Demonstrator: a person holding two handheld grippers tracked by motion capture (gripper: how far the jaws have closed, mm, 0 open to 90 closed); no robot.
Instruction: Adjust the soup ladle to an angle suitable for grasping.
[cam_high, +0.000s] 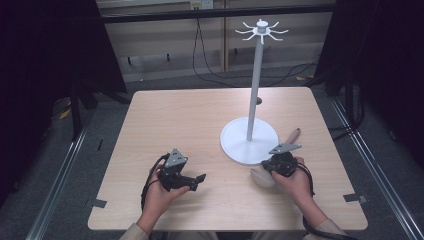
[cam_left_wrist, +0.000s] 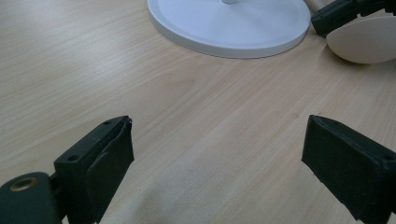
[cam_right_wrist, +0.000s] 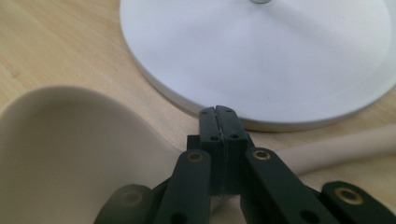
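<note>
High view: a light wooden counter (cam_high: 200, 125) is shown bearing a white stand (cam_high: 255, 90) with a round base, a tall pole and short hooks radiating from the top. A beige ladle (cam_high: 264, 177) is seen lying on the counter just beside the near right edge of the base, its bowl toward the person and its handle, brownish at the tip, running away past the rim.

The left hand-held gripper (cam_high: 200, 179) is held low over the counter, well apart from the stand; in the left gripper view its jaws are seen standing wide apart above bare wood, with nothing between them.

The right hand-held gripper (cam_high: 274, 164) is placed over the ladle where bowl meets handle. In the right gripper view the right hand-held gripper (cam_right_wrist: 219, 122) is seen with its two black jaws pressed flat together, no gap visible, just short of the rim of the stand's base (cam_right_wrist: 261, 56). The ladle's bowl (cam_right_wrist: 70, 140) lies at the left and the handle at the right; whether any part of the ladle is pinched cannot be told.
</note>
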